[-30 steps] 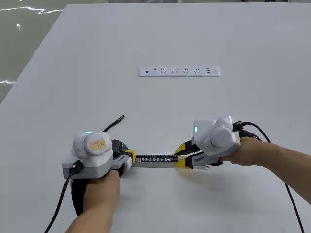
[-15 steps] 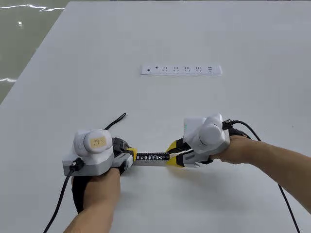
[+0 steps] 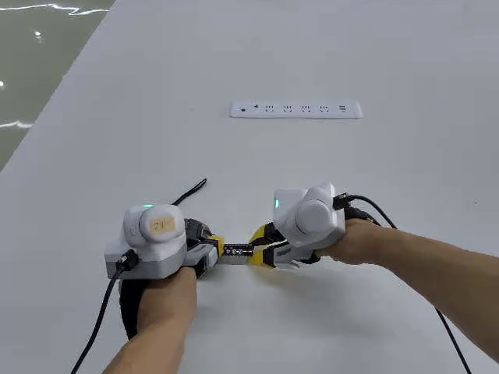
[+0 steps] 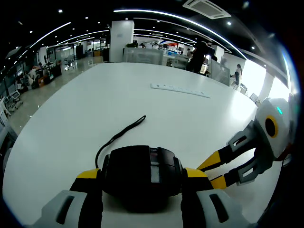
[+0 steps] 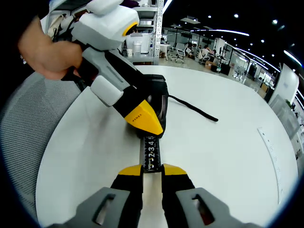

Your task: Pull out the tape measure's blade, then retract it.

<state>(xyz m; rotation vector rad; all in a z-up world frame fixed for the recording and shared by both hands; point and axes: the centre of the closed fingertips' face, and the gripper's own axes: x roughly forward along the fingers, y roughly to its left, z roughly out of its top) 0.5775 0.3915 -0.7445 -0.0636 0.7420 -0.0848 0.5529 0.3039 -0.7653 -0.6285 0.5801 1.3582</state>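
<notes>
We log, left to right: left gripper (image 3: 209, 251), jaws clamped on the black tape measure case (image 4: 141, 168) held between them; a short run of blade (image 5: 150, 152) reaching from the case to the right gripper (image 3: 261, 254), whose jaws pinch its end

A: What can we read on the blade (image 5: 150, 153) of the tape measure (image 4: 141, 171)?
B: In the right gripper view we read black digits 2, 3, 4, 5, just ahead of the right tool (image 5: 152, 170).
A: Other markings?
B: We log a yellow label (image 3: 160, 226) atop the left tool (image 3: 210, 249); its handwriting is too small to read. Dark print on that tool's yellow fingertip (image 5: 140, 118) is illegible.
</notes>
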